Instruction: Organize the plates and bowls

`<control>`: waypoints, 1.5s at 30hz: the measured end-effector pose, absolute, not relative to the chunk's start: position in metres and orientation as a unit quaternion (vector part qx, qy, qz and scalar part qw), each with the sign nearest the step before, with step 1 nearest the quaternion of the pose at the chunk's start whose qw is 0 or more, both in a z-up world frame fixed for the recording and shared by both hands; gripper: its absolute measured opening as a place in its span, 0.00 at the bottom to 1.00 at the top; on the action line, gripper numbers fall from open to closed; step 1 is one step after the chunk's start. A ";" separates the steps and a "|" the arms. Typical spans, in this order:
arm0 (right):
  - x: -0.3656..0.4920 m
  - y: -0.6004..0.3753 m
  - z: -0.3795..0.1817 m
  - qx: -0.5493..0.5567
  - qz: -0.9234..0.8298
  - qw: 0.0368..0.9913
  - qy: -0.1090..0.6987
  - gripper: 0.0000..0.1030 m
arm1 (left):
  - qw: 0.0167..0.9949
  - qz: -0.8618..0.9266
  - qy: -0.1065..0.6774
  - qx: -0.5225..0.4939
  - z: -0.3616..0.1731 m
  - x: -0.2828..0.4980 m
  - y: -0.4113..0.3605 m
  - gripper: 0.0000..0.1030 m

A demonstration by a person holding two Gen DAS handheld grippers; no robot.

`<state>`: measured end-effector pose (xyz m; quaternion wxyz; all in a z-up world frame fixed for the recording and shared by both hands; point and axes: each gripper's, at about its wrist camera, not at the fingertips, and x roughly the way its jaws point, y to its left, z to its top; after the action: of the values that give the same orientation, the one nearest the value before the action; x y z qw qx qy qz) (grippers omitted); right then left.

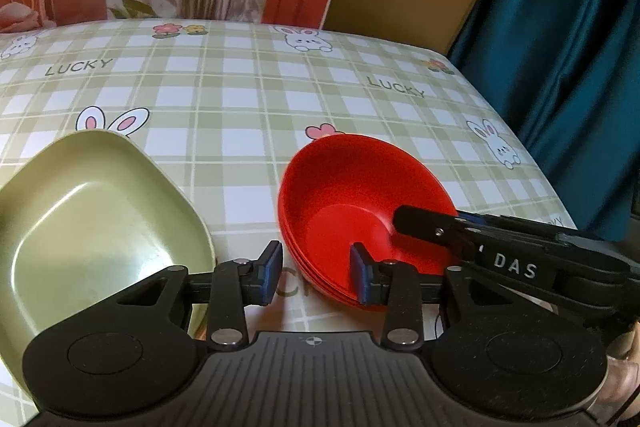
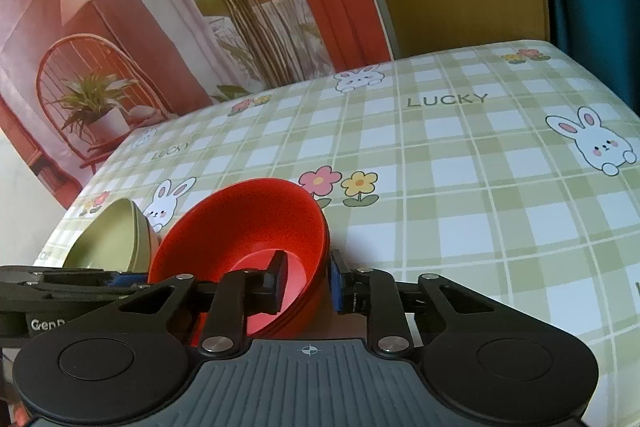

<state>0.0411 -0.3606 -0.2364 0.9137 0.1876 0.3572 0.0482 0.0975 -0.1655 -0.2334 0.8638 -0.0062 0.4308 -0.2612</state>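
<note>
Right wrist view, red bowls (image 2: 240, 227) rim between jaws, apparently clamped, base hidden.

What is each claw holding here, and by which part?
Both straddle the rim of the stacked red bowls: the left claw at its near edge, the right claw at the opposite side. Whether either actually pinches cannot be told.
</note>
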 end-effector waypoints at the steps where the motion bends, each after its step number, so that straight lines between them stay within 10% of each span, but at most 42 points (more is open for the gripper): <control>1: 0.041 -0.360 -0.236 0.187 0.047 0.914 0.358 0.19 | 0.864 -0.263 0.429 -0.006 -0.233 0.097 -0.166 0.33; 45: 0.100 -0.259 -0.130 0.133 0.102 0.935 0.313 0.17 | 0.907 -0.253 0.328 -0.071 -0.139 0.123 -0.058 0.33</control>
<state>0.1000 -0.2592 -0.1300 0.9348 0.1333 0.3130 0.1018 0.1232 -0.0578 -0.1390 0.9072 -0.0714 0.3283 -0.2532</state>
